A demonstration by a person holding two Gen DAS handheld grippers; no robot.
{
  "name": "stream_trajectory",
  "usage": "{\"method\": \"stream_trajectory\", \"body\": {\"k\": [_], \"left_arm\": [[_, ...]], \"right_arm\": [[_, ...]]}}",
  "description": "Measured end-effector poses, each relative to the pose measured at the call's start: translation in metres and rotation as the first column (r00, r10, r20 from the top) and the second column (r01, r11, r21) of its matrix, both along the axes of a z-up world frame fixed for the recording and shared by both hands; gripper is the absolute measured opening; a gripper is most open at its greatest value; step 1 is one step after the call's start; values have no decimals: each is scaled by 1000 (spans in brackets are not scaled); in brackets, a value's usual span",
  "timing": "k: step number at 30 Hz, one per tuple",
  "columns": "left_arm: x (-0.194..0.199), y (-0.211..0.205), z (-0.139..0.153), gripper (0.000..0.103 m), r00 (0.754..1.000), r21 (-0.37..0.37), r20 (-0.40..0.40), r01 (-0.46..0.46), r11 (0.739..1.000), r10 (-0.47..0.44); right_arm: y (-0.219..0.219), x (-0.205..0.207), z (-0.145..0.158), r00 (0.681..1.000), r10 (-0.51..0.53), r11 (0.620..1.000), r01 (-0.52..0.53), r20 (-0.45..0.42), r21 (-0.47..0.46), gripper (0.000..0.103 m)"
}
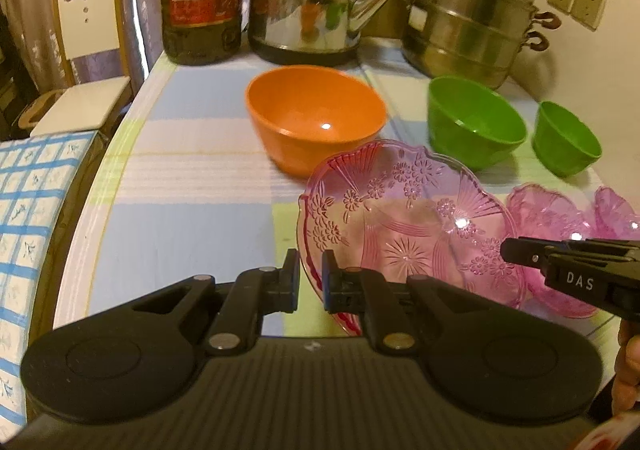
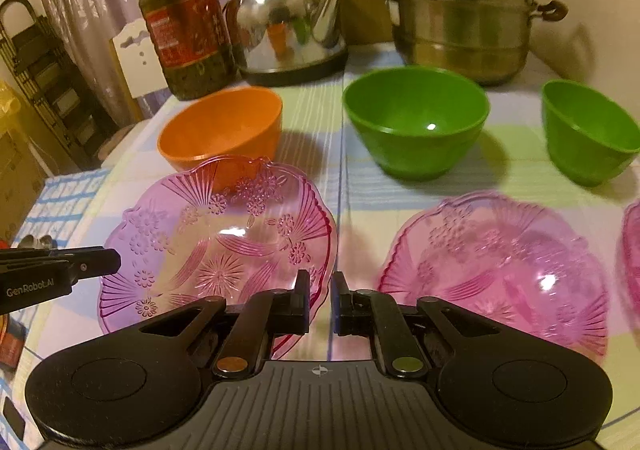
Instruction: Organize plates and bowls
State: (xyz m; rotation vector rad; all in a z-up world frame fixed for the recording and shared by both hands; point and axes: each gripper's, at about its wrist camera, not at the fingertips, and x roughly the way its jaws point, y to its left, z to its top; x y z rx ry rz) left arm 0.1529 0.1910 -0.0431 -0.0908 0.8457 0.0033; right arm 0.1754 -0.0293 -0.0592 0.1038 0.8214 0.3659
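Both hand-held grippers pinch the same pink glass plate [image 1: 404, 234], one on each side. Left hand-held gripper [image 1: 310, 274] has its two black fingers pressed on the plate's near left rim, with the thin edge running between them. Right hand-held gripper [image 2: 320, 290] has its fingers pressed on the plate's right rim in the same way. In the left wrist view, the right one pokes in from the right side and reaches the plate's far edge. In the right wrist view, the left one pokes in from the left side and meets the plate's left edge. The plate is see-through, with flowers and fan lines cut into it and a wavy rim. It is tilted, with its far side higher than its near side. It sits over a table [image 1: 192, 178] with a cloth of blue, white and pale green squares. Just behind the plate is an orange bowl [image 1: 316, 118]. To the right of that stand a big green bowl [image 2: 416, 122] and a small green bowl [image 2: 588, 134]. A second pink plate [image 2: 496, 262] lies on the table just beside the held one. At the back of the table stand an oil bottle [image 2: 188, 34], a shiny kettle [image 1: 308, 2] and a tall steel pot [image 2: 460, 6].
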Motion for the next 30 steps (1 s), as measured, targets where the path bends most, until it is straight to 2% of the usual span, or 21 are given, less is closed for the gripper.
{"method": "stream_trajectory", "body": {"k": [5,10,19,30], "left_arm": [[-3,-25,19,10,999,-3,23,40,999,-40],[-1,-62,27,10,995,-6,30,96,995,-96],[11,-130,21,10,984,-33,30,175,984,-174],[24,-168,1,10,982,-33,0,191,981,-191]], "right_arm": [[-24,-12,17,999,-32,999,32,19,6,10],[-58,-24,27,996,-82,997,82,33,-4,10],[-125,-30,28,983,-183,983,183,24,-27,10],[-165,-23,11,973,-232,971,231,-3,-51,10]]}}
